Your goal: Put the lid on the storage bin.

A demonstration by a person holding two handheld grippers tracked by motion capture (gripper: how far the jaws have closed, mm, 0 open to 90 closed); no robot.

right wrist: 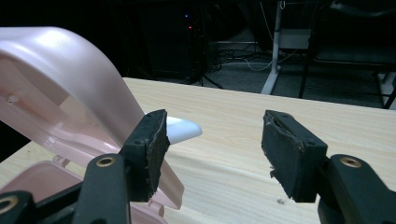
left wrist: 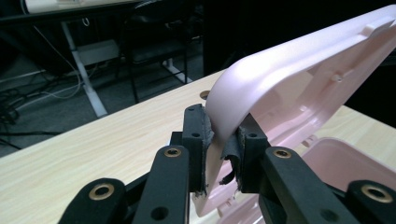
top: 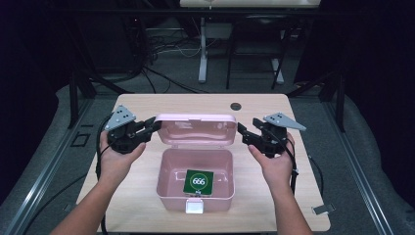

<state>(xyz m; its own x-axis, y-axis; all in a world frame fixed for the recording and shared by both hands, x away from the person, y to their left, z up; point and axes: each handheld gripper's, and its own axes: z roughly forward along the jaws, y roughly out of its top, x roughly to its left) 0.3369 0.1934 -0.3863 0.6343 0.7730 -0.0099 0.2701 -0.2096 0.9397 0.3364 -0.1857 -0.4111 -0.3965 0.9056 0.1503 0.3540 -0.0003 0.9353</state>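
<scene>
A pink plastic box (top: 169,191) stands open on the wooden table, and a green card marked 666 (top: 198,181) lies inside it. Its lid (top: 195,128) is raised upright at the back. My left gripper (top: 154,122) is at the lid's left end. In the left gripper view the lid's rim (left wrist: 303,70) runs between the jaws of that gripper (left wrist: 222,140), resting on one pad with a thin gap at the other. My right gripper (top: 241,129) sits at the lid's right end. Its jaws (right wrist: 215,140) stand wide apart beside the lid (right wrist: 70,79), with nothing between them.
The box has a white latch (top: 195,207) at its front, near the table's front edge. A round cable hole (top: 236,106) lies at the back of the table, and a small metal clip (top: 323,209) at the front right. Desk legs and cables stand beyond the table.
</scene>
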